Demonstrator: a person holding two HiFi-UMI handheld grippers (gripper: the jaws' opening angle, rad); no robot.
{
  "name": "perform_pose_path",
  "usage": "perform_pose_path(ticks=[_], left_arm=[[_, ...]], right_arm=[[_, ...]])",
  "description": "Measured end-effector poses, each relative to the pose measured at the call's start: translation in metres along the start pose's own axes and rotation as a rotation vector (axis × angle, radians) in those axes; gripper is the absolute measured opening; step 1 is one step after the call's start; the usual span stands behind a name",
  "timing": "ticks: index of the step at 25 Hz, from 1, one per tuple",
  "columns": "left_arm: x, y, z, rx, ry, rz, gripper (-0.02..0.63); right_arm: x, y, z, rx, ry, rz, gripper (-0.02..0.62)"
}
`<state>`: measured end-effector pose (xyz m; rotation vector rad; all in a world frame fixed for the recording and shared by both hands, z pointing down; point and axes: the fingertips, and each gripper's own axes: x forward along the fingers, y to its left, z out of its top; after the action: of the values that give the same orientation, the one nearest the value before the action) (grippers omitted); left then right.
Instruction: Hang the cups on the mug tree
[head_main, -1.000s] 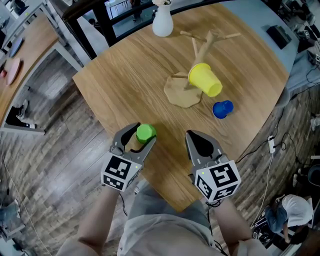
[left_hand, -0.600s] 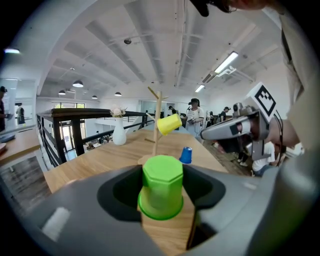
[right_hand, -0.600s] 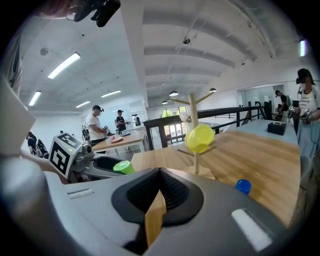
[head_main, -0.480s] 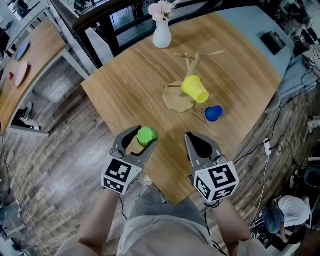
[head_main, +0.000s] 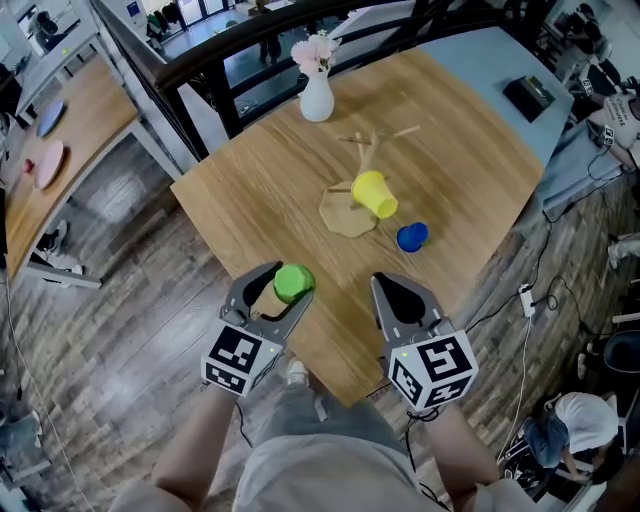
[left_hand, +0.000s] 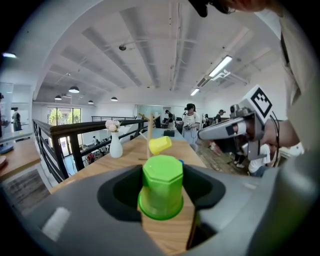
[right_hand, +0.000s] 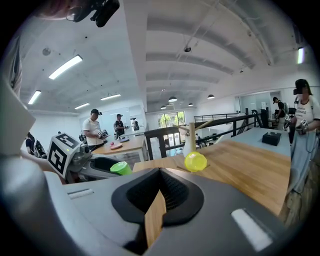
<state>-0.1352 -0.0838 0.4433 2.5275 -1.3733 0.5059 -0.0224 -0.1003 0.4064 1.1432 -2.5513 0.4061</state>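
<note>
1. Both grippers rose from the table (head_main: 250, 190); left gripper (head_main: 281, 284) clamped the green cup (left_hand: 161, 186), right gripper (head_main: 401, 291) sat closed, empty.
2. Hanging it carelessly could knock the yellow cup (head_main: 373, 192) off the mug tree (head_main: 366, 158).

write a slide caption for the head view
Left gripper holds green cup; yellow cup on mug tree, blue cup on table.
</note>
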Motion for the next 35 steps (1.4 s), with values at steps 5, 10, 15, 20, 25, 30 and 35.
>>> perform_pose_path(ticks=[5,10,15,20,25,30,35], left_arm=[[-0.012,-0.009,0.008,0.008,0.002,-0.001,0.232],[-0.021,-0.017,0.014,0.01,-0.003,-0.001,0.232],[-0.022,-0.024,0.018,0.001,-0.013,0.004,0.232],[-0.024,-0.03,0.024,-0.009,-0.023,0.012,0.232],[-0.021,-0.024,0.033,-0.018,-0.038,0.022,0.232],[-0.01,-0.012,0.05,-0.009,-0.07,0.026,0.232],[0.011,0.002,0.066,-0.004,-0.101,0.024,0.232]], right_arm=[[-0.02,-0.001,0.01,0.009,-0.023,-0.019,0.0],[-0.033,-0.003,0.015,0.009,-0.031,-0.034,0.0],[-0.042,-0.004,0.016,0.004,-0.036,-0.038,0.0],[-0.053,-0.01,0.016,0.008,-0.041,-0.045,0.0],[-0.053,-0.012,0.023,0.005,-0.052,-0.029,0.0],[-0.045,-0.016,0.033,-0.015,-0.07,-0.024,0.0],[-0.034,-0.023,0.044,-0.014,-0.083,-0.028,0.0]])
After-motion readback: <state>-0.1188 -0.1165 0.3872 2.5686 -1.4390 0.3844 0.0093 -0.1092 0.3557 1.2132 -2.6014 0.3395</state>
